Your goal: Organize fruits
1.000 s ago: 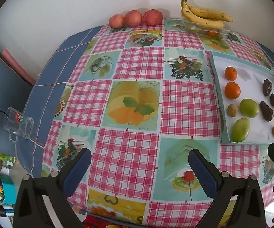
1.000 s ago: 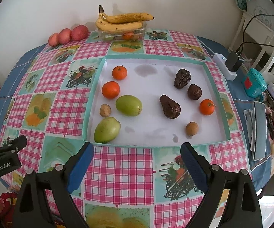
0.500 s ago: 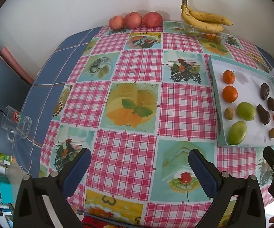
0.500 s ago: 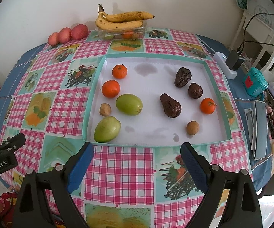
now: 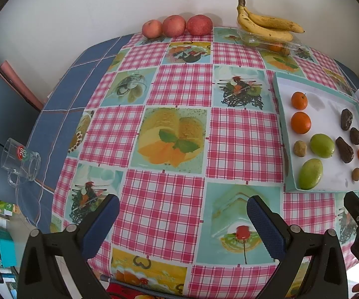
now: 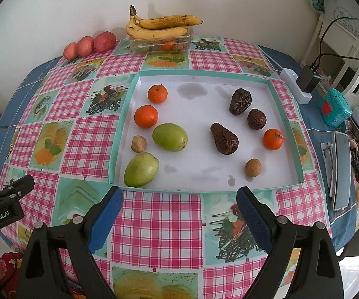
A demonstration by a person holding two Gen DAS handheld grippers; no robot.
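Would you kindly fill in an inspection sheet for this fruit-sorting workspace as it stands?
Surface: checked tablecloth covers the table.
Job's things: white tray holds three oranges, two green fruits, three dark wrinkled fruits, two small brown ones; bananas lie on a clear box; three red apples by the wall.
Clutter: glass mug at the left edge; small items on the right.
Grippers: left claw open, empty; right claw open, empty.
Cables: black charger lead plugged into a white strip.
Surroundings: plain white wall.
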